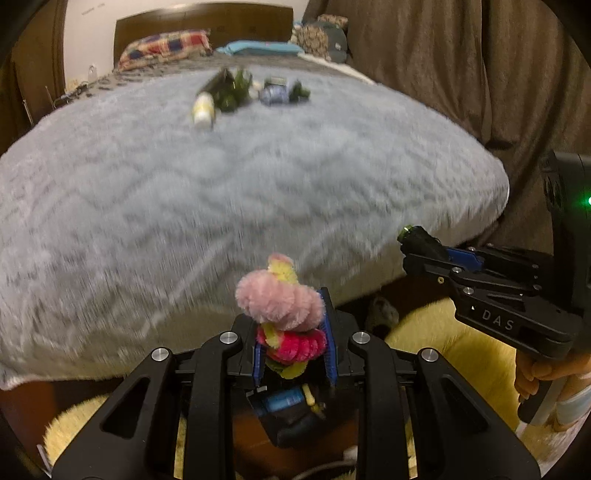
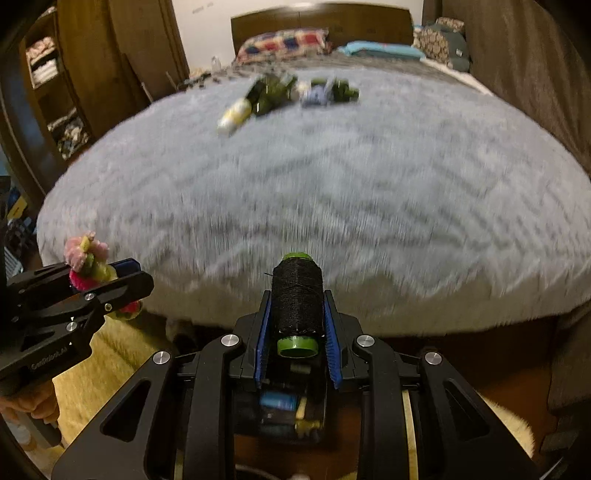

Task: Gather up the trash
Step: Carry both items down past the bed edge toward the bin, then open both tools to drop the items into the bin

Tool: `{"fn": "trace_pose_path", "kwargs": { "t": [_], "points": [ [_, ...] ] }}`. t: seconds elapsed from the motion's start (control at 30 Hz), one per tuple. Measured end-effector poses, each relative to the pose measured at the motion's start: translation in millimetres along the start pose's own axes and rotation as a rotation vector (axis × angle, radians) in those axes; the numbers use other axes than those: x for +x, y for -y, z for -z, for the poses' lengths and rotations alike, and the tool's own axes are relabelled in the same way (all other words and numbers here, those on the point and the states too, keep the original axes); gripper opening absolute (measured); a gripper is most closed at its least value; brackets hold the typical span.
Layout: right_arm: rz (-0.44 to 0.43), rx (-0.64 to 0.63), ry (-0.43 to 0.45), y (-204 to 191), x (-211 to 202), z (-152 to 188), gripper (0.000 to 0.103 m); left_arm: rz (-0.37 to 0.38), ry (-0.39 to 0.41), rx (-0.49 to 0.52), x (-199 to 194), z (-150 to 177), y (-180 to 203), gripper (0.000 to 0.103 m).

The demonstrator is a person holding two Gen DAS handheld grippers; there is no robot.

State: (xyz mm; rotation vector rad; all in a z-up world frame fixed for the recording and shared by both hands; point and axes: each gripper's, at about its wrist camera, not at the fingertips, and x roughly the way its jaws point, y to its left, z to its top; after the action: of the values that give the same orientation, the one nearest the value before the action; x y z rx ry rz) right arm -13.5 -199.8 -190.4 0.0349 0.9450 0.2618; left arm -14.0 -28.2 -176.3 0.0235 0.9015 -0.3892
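My left gripper point(image 1: 293, 325) is shut on a bundle of fuzzy pipe cleaners point(image 1: 280, 302), pink, red and yellow, held near the bed's front edge. It also shows in the right wrist view point(image 2: 107, 275). My right gripper point(image 2: 297, 306) is shut on a spool of black thread point(image 2: 297, 301) with green ends. It shows at the right of the left wrist view point(image 1: 413, 245). Far up the grey furry blanket point(image 1: 258, 184) lies a blurred pile of trash: a white and yellow bottle point(image 1: 204, 109), dark green pieces point(image 1: 232, 90) and a bluish wrapper point(image 1: 273, 92).
A yellow furry rug point(image 1: 443, 343) lies on the floor below the bed. Pillows point(image 1: 166, 46) and a wooden headboard point(image 1: 207, 24) are at the far end. A brown curtain point(image 1: 461, 74) hangs at the right. Wooden shelves point(image 2: 55, 85) stand at the left.
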Motion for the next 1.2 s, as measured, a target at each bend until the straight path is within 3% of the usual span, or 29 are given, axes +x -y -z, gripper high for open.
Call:
{"fn": "trace_pose_path", "kwargs": {
  "t": [0.43, 0.7, 0.9, 1.2],
  "points": [
    [-0.046, 0.01, -0.153, -6, 48, 40, 0.027, 0.004, -0.212, -0.032, 71, 61, -4, 0.023],
    [-0.065, 0.058, -0.283, 1, 95, 68, 0.027, 0.015, -0.301, -0.034, 105, 84, -3, 0.023],
    [-0.097, 0.098, -0.332, 3, 113, 78, 0.027, 0.031, -0.383, -0.048, 127, 102, -8, 0.023],
    [-0.1, 0.114, -0.344, 2, 126, 76, 0.028, 0.054, -0.405, -0.047, 133, 106, -8, 0.025]
  ]
}}
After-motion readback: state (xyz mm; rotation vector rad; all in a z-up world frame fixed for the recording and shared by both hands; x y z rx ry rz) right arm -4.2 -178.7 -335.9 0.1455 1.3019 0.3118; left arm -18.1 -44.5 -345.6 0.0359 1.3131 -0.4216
